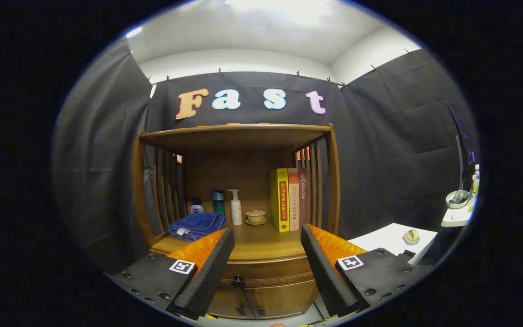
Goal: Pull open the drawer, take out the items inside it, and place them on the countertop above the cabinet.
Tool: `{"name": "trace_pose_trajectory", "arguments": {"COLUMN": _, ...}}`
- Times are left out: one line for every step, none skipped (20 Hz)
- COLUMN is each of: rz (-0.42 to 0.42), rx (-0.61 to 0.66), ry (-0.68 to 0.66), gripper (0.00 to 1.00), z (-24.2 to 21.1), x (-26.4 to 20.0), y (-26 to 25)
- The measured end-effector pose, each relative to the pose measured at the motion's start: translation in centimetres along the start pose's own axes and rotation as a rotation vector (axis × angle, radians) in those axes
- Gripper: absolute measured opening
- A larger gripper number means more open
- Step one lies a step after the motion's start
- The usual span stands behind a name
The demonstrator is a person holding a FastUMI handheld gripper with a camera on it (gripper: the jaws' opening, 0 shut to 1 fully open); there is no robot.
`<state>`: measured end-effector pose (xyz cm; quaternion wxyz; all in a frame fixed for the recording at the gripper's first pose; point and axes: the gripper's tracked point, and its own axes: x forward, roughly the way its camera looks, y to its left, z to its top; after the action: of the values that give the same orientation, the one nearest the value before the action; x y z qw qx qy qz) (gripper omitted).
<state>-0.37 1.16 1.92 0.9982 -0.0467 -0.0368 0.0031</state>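
Observation:
A wooden cabinet stands ahead, with a shelf top over an open countertop. Below the countertop the drawer is closed, its small dark knob seen between my fingers, nearer the left one. My gripper is open, fingers spread wide with nothing between them, held a short way in front of the drawer. On the countertop lie a folded blue towel, a small bottle, a teal cup, a white pump bottle, a small lidded bowl and three upright books.
Two lower cabinet doors with dark handles sit under the drawer. To the right, a white table holds a small object. Further right, a stand carries a bowl and a bottle. Slatted wooden sides flank the countertop.

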Motion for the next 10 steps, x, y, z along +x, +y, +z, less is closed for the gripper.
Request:
{"name": "trace_pose_trajectory", "arguments": {"rz": 0.002, "rx": 0.002, "ry": -0.001, "gripper": 0.98, "z": 0.0, "x": 0.1, "y": 0.1}}
{"name": "trace_pose_trajectory", "arguments": {"rz": 0.004, "rx": 0.001, "ry": -0.003, "gripper": 0.98, "z": -0.2, "x": 0.1, "y": 0.3}}
{"name": "trace_pose_trajectory", "arguments": {"rz": 0.007, "rx": -0.001, "ry": -0.001, "gripper": 0.98, "z": -0.4, "x": 0.2, "y": 0.4}}
{"name": "trace_pose_trajectory", "arguments": {"rz": 0.011, "rx": -0.002, "ry": 0.002, "gripper": 0.98, "z": -0.6, "x": 0.3, "y": 0.6}}
{"name": "trace_pose_trajectory", "arguments": {"rz": 0.013, "rx": -0.002, "ry": 0.007, "gripper": 0.98, "z": -1.0, "x": 0.5, "y": 0.6}}
{"name": "trace_pose_trajectory", "arguments": {"rz": 0.016, "rx": 0.001, "ry": 0.009, "gripper": 0.98, "z": -1.4, "x": 0.6, "y": 0.9}}
{"name": "trace_pose_trajectory", "arguments": {"rz": 0.020, "rx": 0.006, "ry": 0.007, "gripper": 0.98, "z": -1.8, "x": 0.9, "y": 1.1}}
{"name": "trace_pose_trajectory", "arguments": {"rz": 0.024, "rx": 0.011, "ry": 0.005, "gripper": 0.98, "z": -2.4, "x": 1.2, "y": 1.2}}
{"name": "trace_pose_trajectory", "arguments": {"rz": 0.027, "rx": 0.014, "ry": 0.007, "gripper": 0.98, "z": -3.2, "x": 1.7, "y": 1.4}}
{"name": "trace_pose_trajectory", "arguments": {"rz": 0.032, "rx": 0.016, "ry": 0.011, "gripper": 0.98, "z": -4.3, "x": 2.2, "y": 1.6}}
